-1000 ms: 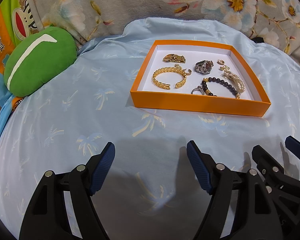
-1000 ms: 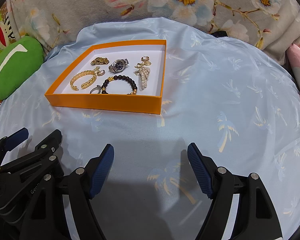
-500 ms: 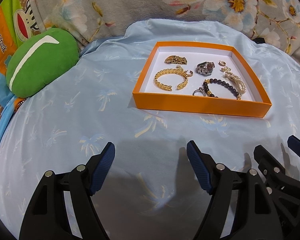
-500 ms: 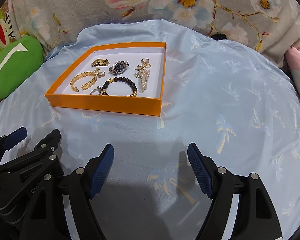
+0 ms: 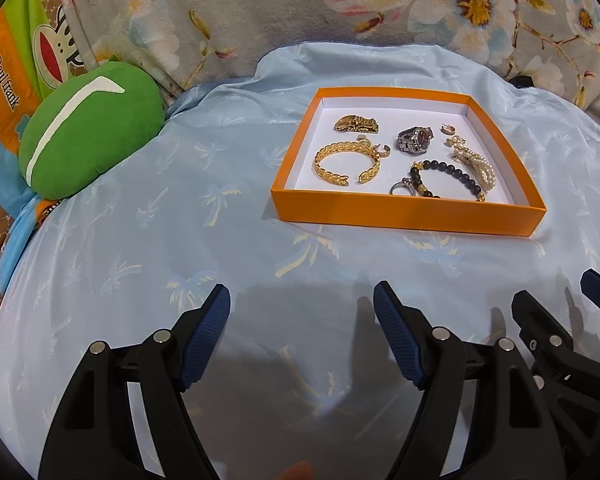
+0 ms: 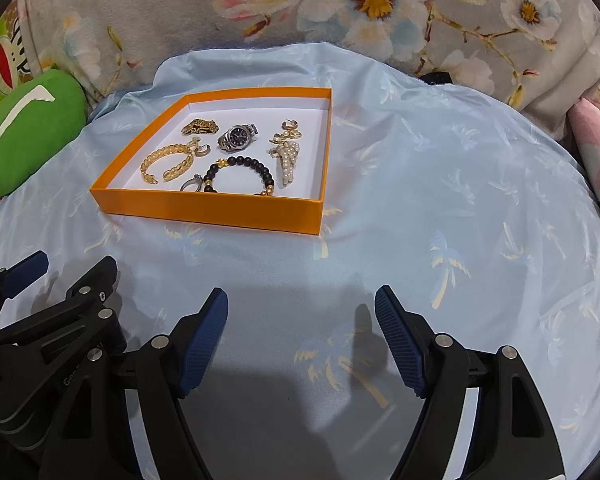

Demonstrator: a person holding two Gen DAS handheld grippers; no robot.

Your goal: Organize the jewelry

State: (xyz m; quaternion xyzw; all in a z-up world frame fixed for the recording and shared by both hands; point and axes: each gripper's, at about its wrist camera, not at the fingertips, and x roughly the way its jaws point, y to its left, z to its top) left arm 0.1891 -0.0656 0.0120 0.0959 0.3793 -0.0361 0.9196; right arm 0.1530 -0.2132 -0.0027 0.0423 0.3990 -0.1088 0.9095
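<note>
The blue sheet (image 5: 140, 240) with palm trees covers the bed in front of me, and a green cushion (image 5: 88, 128) lies at its left edge. On the sheet stands the orange box (image 5: 404, 212), shallow and without lid, and all the jewelry I can see lies inside it; I see no piece on the sheet itself.

My left claw (image 5: 302, 336) and my right claw (image 6: 300, 336) hover low over the sheet, near the front wall of the box but apart from it. Both are spread wide and carry nothing.

This scene fits two stages: the pieces wait in the box to be sorted, or they are already gathered there. So I only judge how a good grasp would go. The gold bangle (image 5: 348, 162) is the biggest and stiff, easy to take by its rim. The watch (image 5: 414, 140) and the black bead bracelet (image 5: 448, 176) come next. The pearl piece (image 5: 476, 164) touches the beads, so I must lift slowly, not to drag both. The ring (image 5: 402, 189) is small and close to the front wall; I should come from above.
</note>
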